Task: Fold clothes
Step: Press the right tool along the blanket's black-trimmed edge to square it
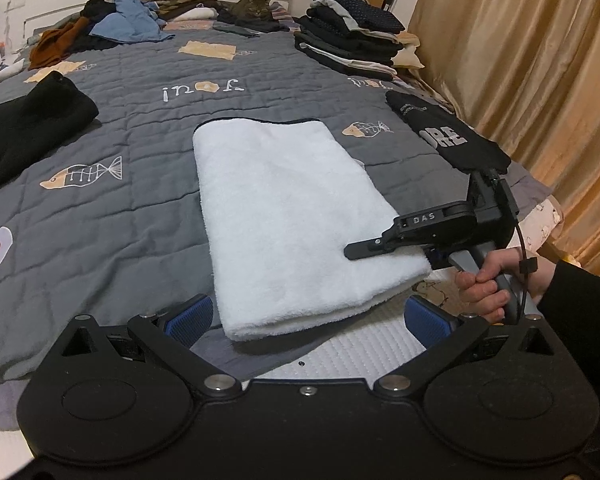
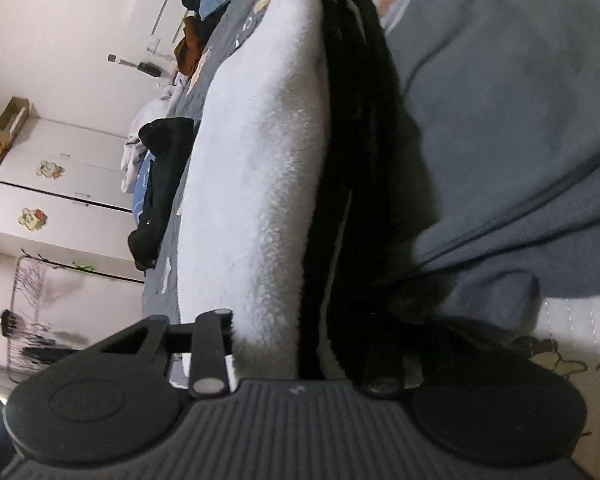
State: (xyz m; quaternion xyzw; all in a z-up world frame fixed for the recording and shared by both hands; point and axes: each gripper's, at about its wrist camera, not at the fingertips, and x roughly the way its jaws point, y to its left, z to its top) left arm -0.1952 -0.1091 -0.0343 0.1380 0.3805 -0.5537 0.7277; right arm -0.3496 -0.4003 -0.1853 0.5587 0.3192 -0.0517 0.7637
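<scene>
left gripper [image 1: 308, 316]: closest to the lens, blue pads [image 1: 190, 314] spread wide apart, gripping nothing, sitting either side of the fleece's near edge without touching it as far as I could tell

fleece [image 1: 284, 216]: the white folded thing, lay flat in the middle of the quilt, near end sticking out a bit over the quilt's edge onto the white mattress [image 1: 360, 352]

right gripper [image 1: 384, 246]: came in from the right side, clamped on the fleece's near right corner, one finger on top and the other hidden underneath; its own camera showed the white pile plus a black layer squeezed between the jaws

hand [image 1: 488, 284]: wrapped round the right gripper's grey handle, dark sleeve behind it

quilt [image 1: 140, 128]: grey, fish and egg patches, covered most of the bed

black top [image 1: 448, 136]: folded, white letters on it, right of the fleece, well apart from it

black garment [image 1: 24, 128]: left edge of the bed, loosely bunched

stack [image 1: 352, 36]: dark folded clothes piled at the far right

heap [image 1: 112, 20]: unfolded stuff, blue, brown, black, far left by the headboard

cat [image 1: 254, 8]: tabby, lying at the far end between heap and stack

curtain [image 1: 532, 60]: tan, along the right side
</scene>
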